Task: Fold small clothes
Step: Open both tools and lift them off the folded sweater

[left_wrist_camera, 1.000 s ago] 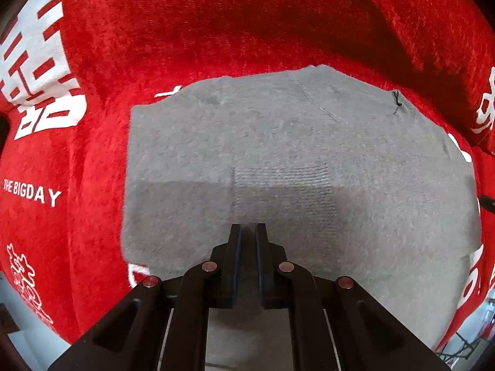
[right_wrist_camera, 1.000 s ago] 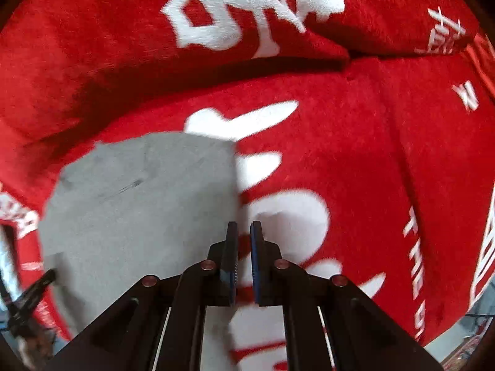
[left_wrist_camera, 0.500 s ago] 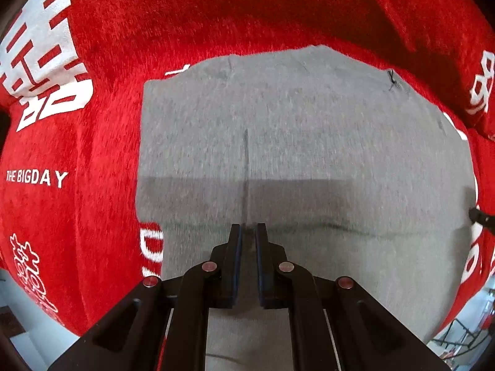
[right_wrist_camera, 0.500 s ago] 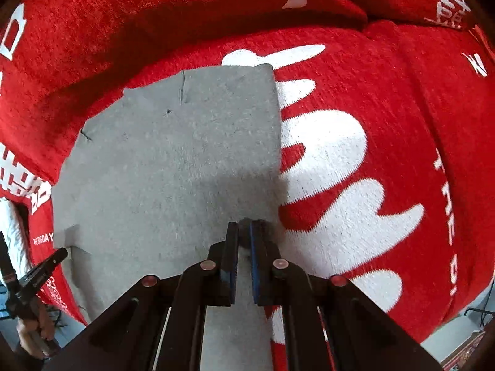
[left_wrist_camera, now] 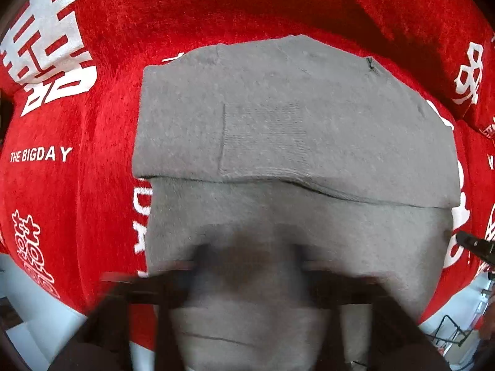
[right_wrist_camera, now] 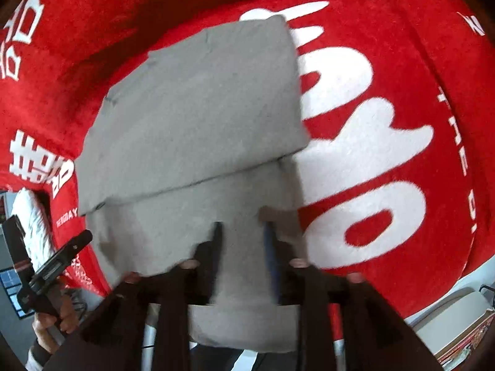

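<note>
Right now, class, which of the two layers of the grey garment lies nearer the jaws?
The lower layer, flat on the red blanket and running under the jaws. The folded-over flap lies on top, ending at a fold edge farther off.

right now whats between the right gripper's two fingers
Grey knit cloth, its lower layer running between the right gripper as its jaws open, pads off the fabric. The right wrist view shows it.

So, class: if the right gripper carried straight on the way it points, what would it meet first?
Most likely the grey garment: the right gripper, its jaws opening, points down at the single layer below the folded flap, with the red blanket underneath. Depth is unclear.
</note>
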Available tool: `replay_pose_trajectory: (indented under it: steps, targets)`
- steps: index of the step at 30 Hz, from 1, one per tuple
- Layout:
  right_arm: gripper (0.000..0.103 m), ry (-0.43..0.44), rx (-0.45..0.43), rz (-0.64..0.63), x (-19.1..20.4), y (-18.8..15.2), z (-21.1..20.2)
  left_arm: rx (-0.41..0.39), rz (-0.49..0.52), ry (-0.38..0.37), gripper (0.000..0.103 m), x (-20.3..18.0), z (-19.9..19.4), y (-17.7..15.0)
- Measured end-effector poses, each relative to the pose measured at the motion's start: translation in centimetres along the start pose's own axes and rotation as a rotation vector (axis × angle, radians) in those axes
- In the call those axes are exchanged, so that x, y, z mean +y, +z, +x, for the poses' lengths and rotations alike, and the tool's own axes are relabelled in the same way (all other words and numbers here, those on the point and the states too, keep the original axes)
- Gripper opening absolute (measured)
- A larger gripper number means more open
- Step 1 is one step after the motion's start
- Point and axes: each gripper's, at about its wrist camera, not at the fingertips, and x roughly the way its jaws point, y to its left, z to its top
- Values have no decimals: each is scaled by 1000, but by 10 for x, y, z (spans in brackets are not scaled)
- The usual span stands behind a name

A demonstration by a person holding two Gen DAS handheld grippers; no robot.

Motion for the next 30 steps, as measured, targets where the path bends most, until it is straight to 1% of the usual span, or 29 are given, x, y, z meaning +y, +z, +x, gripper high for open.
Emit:
replay_pose_trajectory:
  steps: [1, 2, 8, 11, 12, 13, 14, 15, 18, 24, 27, 30]
  targets:
    - [53, 4, -1, -9, 1, -2, -1, -23, -5, 24, 103, -3, -5, -3]
    - [53, 7, 1, -15, 2, -3, -1, -35, 3, 34, 103, -6, -9, -4]
    - [54, 40, 24, -38, 3, -8, 3, 7, 6, 56, 103, -21, -7, -11]
    - [70, 61, 35, -61, 5, -9, 6, 9, -2, 78, 103, -27, -6, -15]
    - [78, 75, 32, -67, 4, -10, 5, 13, -7, 85, 103, -28, -5, -17]
    - [80, 92, 20, -72, 4, -11, 2, 20, -14, 87, 103, -29, -4, -18]
    - [80, 116, -3, -75, 3, -12, -1, 24, -19, 88, 103, -29, -4, -20]
    - [84, 130, -11, -78, 3, -13, -3, 26, -23, 91, 103, -30, -4, -21]
    - [103, 152, -3, -89, 1, -16, -4, 29, -34, 104, 103, -33, -4, -27]
    - [103, 158, 68, -104, -5, -22, 5, 47, -54, 104, 103, -38, -1, -40]
    - [103, 161, 75, -95, -8, -27, 7, 64, -55, 94, 103, -37, 3, -49]
    - [103, 163, 72, -105, -8, -34, 7, 82, -61, 102, 103, -31, 7, -58]
